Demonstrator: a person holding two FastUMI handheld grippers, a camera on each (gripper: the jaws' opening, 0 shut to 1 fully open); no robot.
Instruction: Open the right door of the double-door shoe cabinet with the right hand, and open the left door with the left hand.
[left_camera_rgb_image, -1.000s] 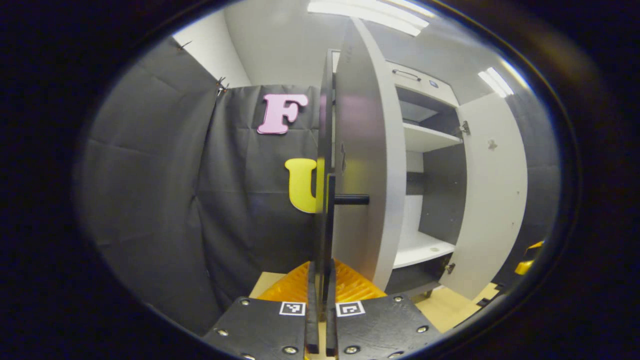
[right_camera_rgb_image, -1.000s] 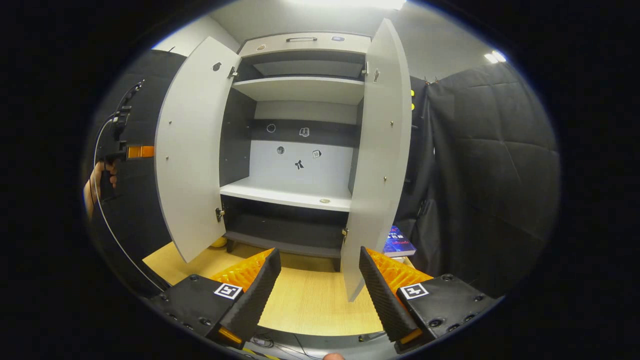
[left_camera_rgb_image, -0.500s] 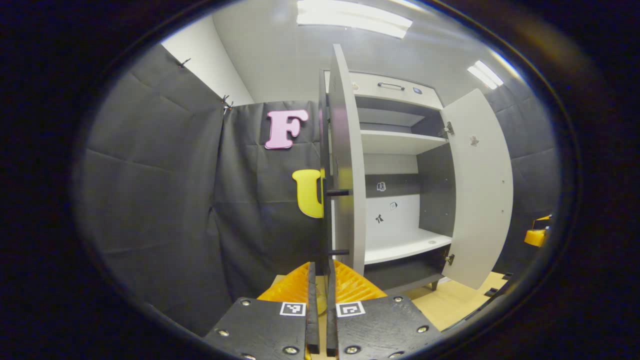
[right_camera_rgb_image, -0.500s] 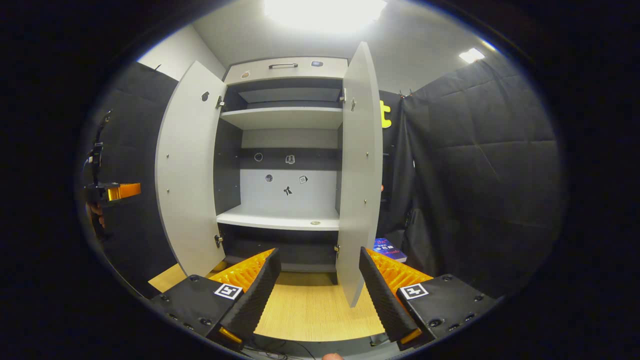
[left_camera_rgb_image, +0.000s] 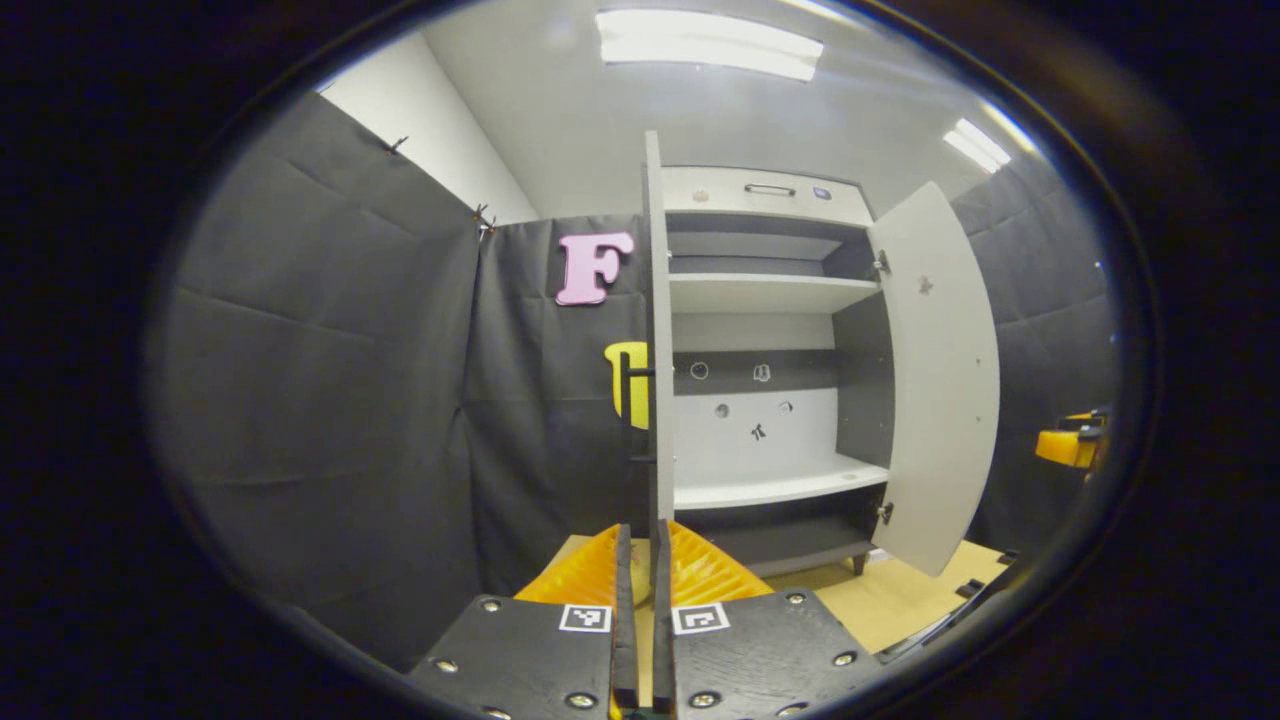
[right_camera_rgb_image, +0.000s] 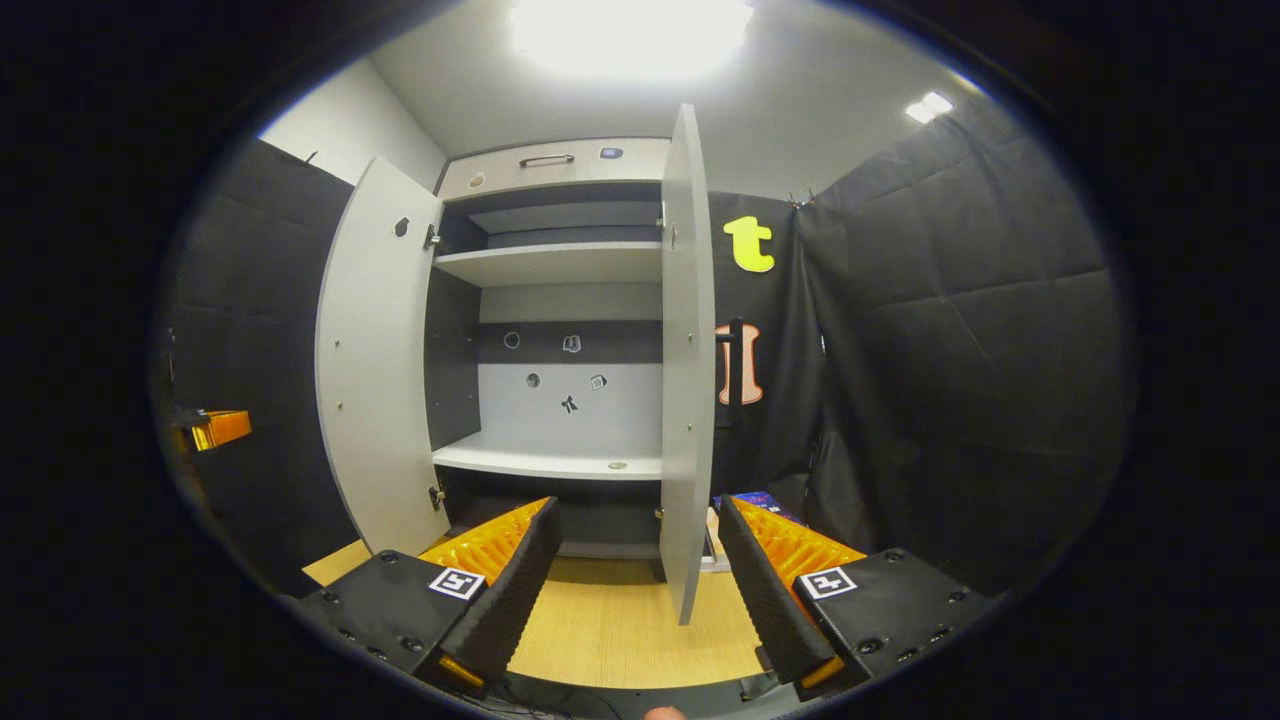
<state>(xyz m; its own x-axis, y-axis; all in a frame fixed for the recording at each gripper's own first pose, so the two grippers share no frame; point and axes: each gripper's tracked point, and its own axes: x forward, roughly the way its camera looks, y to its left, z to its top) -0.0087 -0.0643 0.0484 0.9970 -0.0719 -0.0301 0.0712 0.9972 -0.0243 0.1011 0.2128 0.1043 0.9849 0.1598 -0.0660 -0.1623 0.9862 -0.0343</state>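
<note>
The shoe cabinet (left_camera_rgb_image: 765, 190) stands with both doors swung open. In the left gripper view the left door (left_camera_rgb_image: 657, 330) is edge-on straight ahead, its black handle (left_camera_rgb_image: 630, 415) on the outer face. My left gripper (left_camera_rgb_image: 640, 600) is shut below and short of that door, apart from the handle. In the right gripper view the right door (right_camera_rgb_image: 688, 380) is edge-on with its handle (right_camera_rgb_image: 736, 370) behind it, and the left door (right_camera_rgb_image: 375, 360) stands wide. My right gripper (right_camera_rgb_image: 640, 580) is open, its fingers (right_camera_rgb_image: 520, 570) short of the right door's lower edge.
Bare shelves (right_camera_rgb_image: 555, 460) show inside the cabinet. A book (right_camera_rgb_image: 760, 498) lies on the wooden floor (right_camera_rgb_image: 620, 620) by the right door. Black cloth walls close in on both sides. Part of the other gripper (left_camera_rgb_image: 1070, 445) shows at the far right of the left gripper view.
Both grippers have drawn back from the cabinet. The left door's handle, between my left fingers a second ago, now stands apart ahead. Both doors have swung wider to edge-on.
</note>
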